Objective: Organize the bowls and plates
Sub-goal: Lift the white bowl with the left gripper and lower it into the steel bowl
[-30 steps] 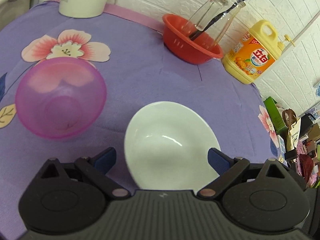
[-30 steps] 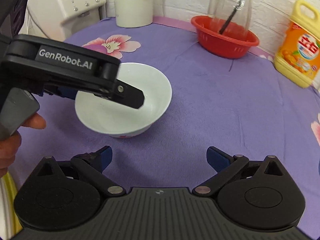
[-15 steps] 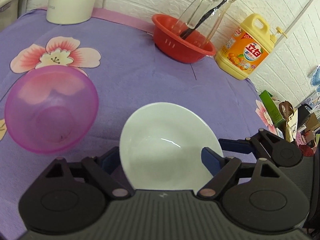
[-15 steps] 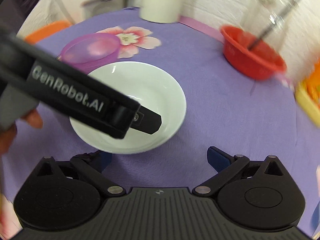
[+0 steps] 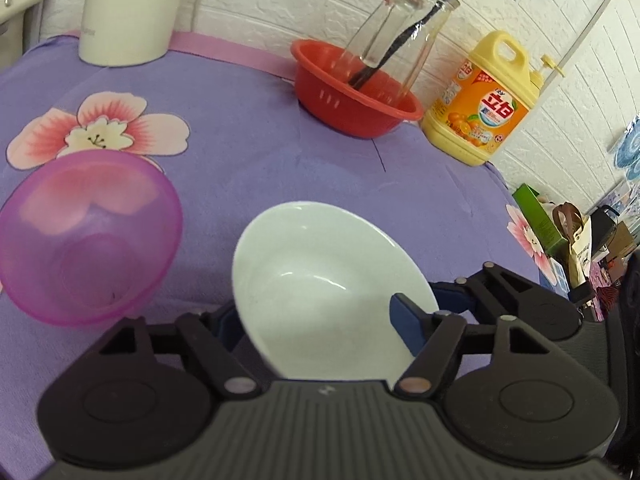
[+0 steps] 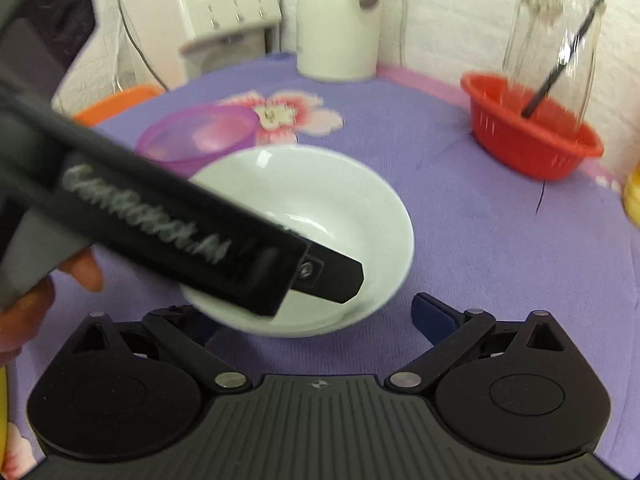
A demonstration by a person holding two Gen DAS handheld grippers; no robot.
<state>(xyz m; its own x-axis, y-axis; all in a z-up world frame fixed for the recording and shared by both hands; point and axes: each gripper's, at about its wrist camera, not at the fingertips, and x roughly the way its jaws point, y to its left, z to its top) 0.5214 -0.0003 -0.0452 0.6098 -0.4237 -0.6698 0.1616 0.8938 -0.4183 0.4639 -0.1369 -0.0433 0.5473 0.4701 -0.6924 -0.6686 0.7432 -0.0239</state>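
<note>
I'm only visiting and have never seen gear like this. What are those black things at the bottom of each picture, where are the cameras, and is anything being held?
There is no robot here. A person holds a hand-held gripper in each hand, and each one carries a camera looking forward along its two fingers, so the black shapes at the bottom are the tool itself.

One picture comes from the left hand-held gripper, the other from the right hand-held gripper.

On the purple flowered cloth lie a white bowl, a pink bowl, a red basket holding a glass jar, and a yellow detergent bottle.

The left one's jaws are closing around the white bowl's near rim; a firm grip isn't clear yet. The right one is open and holds nothing.
</note>
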